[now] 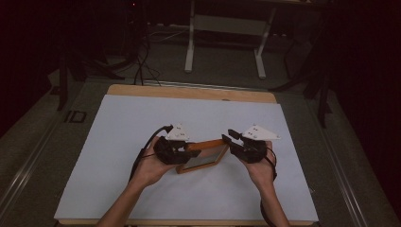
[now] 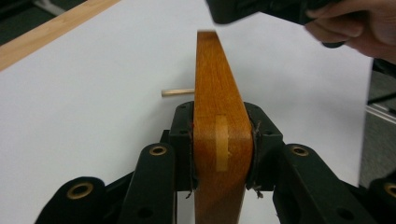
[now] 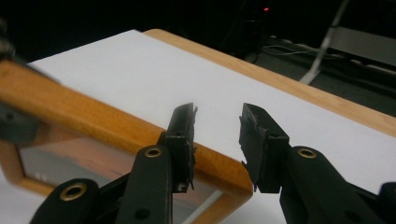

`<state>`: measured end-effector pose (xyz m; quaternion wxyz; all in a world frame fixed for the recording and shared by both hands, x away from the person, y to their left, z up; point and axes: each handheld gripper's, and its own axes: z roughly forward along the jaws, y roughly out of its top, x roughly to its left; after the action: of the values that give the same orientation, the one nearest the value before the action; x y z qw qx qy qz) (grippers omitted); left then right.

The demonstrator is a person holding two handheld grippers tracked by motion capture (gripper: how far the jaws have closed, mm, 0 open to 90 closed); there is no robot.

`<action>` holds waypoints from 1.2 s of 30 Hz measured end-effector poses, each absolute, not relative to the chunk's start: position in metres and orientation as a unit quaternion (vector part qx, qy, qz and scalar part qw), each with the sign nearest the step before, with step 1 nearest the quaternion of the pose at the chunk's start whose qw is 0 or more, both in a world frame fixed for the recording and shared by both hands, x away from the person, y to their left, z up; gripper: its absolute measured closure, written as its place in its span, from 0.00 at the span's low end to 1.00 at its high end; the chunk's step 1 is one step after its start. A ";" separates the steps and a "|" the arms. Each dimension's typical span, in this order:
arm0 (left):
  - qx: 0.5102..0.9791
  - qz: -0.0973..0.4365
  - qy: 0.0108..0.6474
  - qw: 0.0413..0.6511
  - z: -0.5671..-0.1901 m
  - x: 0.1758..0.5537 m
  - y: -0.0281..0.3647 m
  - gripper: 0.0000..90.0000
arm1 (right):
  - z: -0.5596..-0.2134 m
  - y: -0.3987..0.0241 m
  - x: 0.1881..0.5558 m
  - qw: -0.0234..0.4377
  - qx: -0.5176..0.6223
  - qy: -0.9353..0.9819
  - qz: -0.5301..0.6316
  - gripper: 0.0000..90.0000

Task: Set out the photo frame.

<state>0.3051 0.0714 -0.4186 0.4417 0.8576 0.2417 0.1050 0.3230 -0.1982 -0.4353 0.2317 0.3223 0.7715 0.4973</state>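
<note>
A wooden picture frame (image 1: pixel 208 144) with a glass pane hangs tilted just above the white sheet, between the two hands. My left gripper (image 1: pixel 188 148) is shut on its left rim. In the left gripper view the pads (image 2: pixel 187 140) press both faces of the orange wood (image 2: pixel 215 70), seen edge-on. My right gripper (image 1: pixel 228 137) is at the frame's right corner. In the right gripper view its jaws (image 3: pixel 217 122) stand apart with white sheet showing between the tips. The frame's rim (image 3: pixel 93 122) runs behind the left jaw, and its corner lies low between the jaws. The pads are not pressing it.
The white sheet (image 1: pixel 142 118) covers a wooden table (image 1: pixel 189 91). A short wooden peg (image 2: pixel 177 92) shows beside the frame in the left gripper view. A white desk stand (image 1: pixel 190 47) and cables are on the floor beyond the table. The room around is dark.
</note>
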 end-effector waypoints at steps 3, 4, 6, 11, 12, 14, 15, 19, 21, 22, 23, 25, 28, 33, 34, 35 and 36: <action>0.861 0.094 0.229 0.445 -0.411 0.309 0.076 0.77 | -0.436 -0.196 0.322 0.227 0.311 0.778 0.496 0.72; 0.862 0.091 0.226 0.445 -0.409 0.311 0.077 0.77 | -0.436 -0.194 0.322 0.226 0.307 0.782 0.493 0.72; 0.864 0.090 0.221 0.442 -0.405 0.314 0.077 0.77 | -0.436 -0.191 0.321 0.224 0.301 0.787 0.490 0.71; 0.873 0.094 0.207 0.431 -0.397 0.320 0.075 0.77 | -0.436 -0.189 0.320 0.208 0.284 0.796 0.492 0.69; 0.875 0.095 0.204 0.428 -0.396 0.320 0.075 0.77 | -0.435 -0.189 0.320 0.202 0.281 0.798 0.494 0.68; 0.879 0.092 0.200 0.423 -0.398 0.322 0.073 0.77 | -0.436 -0.189 0.321 0.193 0.275 0.802 0.495 0.65; 0.878 0.091 0.197 0.427 -0.398 0.323 0.073 0.77 | -0.436 -0.189 0.321 0.188 0.274 0.804 0.494 0.64; 0.875 0.089 0.195 0.434 -0.399 0.324 0.072 0.77 | -0.438 -0.190 0.322 0.160 0.259 0.812 0.498 0.55; 0.874 0.087 0.194 0.437 -0.399 0.327 0.072 0.77 | -0.439 -0.189 0.323 0.145 0.250 0.816 0.500 0.49; 0.872 0.087 0.194 0.440 -0.400 0.328 0.072 0.77 | -0.440 -0.188 0.324 0.139 0.245 0.819 0.499 0.47; 0.871 0.086 0.195 0.443 -0.400 0.329 0.073 0.77 | -0.441 -0.187 0.325 0.130 0.240 0.823 0.498 0.44; 0.867 0.084 0.198 0.449 -0.401 0.331 0.073 0.76 | -0.442 -0.184 0.327 0.129 0.235 0.825 0.498 0.38; 0.867 0.083 0.192 0.453 -0.401 0.332 0.071 0.76 | -0.443 -0.183 0.330 0.126 0.225 0.826 0.501 0.34; 0.876 0.087 0.151 0.450 -0.399 0.331 0.063 0.76 | -0.446 -0.178 0.336 0.131 0.203 0.836 0.493 0.28; 0.877 0.088 0.144 0.449 -0.399 0.331 0.061 0.76 | -0.447 -0.175 0.337 0.131 0.193 0.841 0.489 0.27; 0.878 0.086 0.141 0.450 -0.398 0.331 0.059 0.76 | -0.447 -0.175 0.337 0.131 0.193 0.841 0.489 0.27; 0.877 0.084 0.141 0.452 -0.398 0.332 0.057 0.75 | -0.447 -0.173 0.336 0.131 0.190 0.842 0.487 0.27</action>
<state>0.3318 0.0573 -0.3981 0.4519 0.8768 0.1411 0.0838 0.3363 -0.1733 -0.4470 0.1308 0.1903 0.8424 0.4868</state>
